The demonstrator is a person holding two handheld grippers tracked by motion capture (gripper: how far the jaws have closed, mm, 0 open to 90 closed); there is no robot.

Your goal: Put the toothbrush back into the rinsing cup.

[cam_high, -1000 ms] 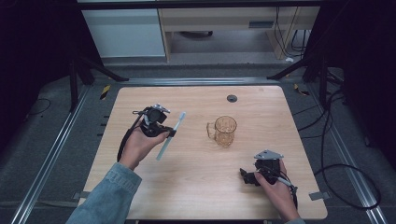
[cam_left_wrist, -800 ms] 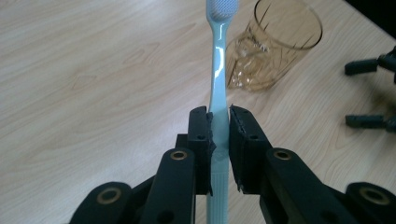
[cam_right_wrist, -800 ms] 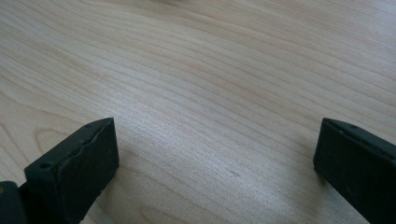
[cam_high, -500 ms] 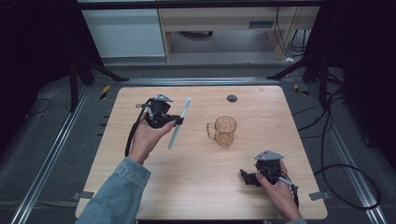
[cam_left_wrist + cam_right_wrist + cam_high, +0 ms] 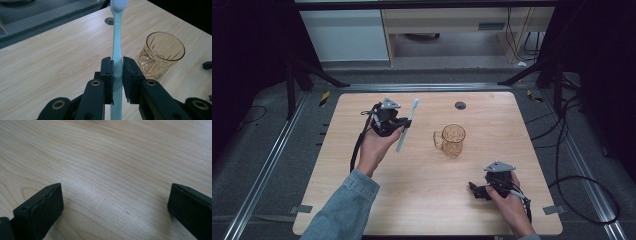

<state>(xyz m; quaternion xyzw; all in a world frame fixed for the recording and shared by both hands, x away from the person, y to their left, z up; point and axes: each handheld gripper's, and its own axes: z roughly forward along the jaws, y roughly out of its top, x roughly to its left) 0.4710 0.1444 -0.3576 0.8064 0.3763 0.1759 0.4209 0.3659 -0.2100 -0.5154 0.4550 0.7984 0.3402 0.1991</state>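
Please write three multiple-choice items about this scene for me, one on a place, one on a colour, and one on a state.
1. Where does the amber faceted glass mug stand?
A. near the middle of the light wooden table
B. on the floor
C. inside the left gripper

2. What colour is the handle of the slim plastic toothbrush?
A. red
B. pale blue-green
C. black

3. What state is the right gripper in?
A. shut on the mug
B. shut on the toothbrush
C. open, holding nothing

Answers: 1 A, the high view shows the mug upright mid-table. 2 B, the left gripper view shows the pale handle with white bristles. 3 C, the right gripper view shows its jaws wide apart over bare wood.
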